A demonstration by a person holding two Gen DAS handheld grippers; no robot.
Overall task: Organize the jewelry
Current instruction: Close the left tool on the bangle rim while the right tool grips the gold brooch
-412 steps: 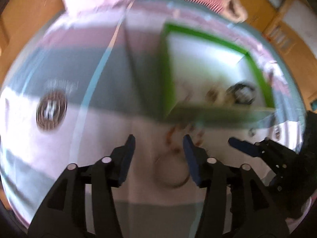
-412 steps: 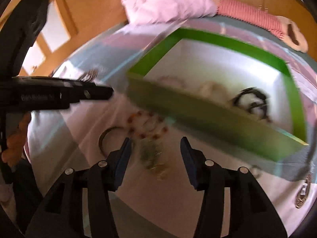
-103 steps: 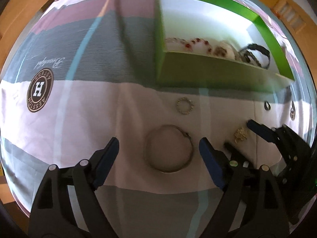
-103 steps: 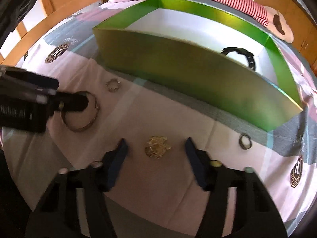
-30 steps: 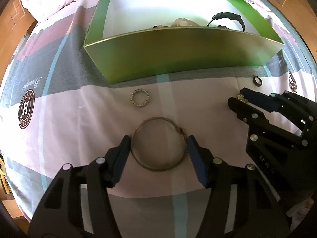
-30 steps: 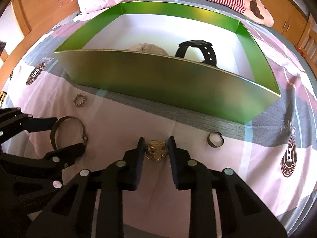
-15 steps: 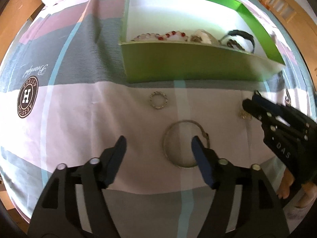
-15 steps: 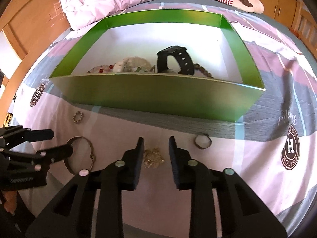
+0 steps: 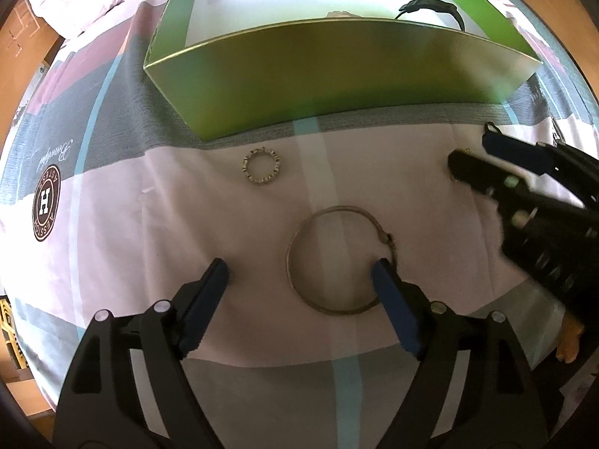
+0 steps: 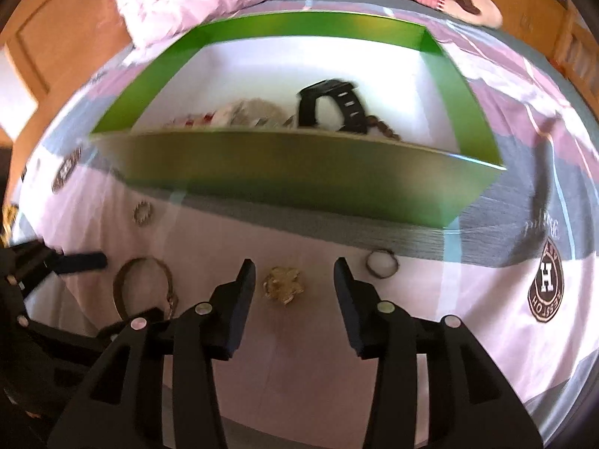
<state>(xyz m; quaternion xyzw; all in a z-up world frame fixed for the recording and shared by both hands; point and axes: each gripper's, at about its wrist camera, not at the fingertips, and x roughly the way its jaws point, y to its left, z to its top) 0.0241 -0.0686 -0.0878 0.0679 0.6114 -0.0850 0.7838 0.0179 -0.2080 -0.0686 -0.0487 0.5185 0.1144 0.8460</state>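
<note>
In front of the green cardboard box (image 9: 337, 75) on the bed, the thin silver metal bangle (image 9: 338, 260) lies just inside the spread left gripper (image 9: 299, 280), its right fingertip on the rim. The right gripper (image 10: 295, 278), also spread, brackets a crumpled gold-coloured trinket (image 10: 282, 285), seemingly untouched in the blur.
</note>
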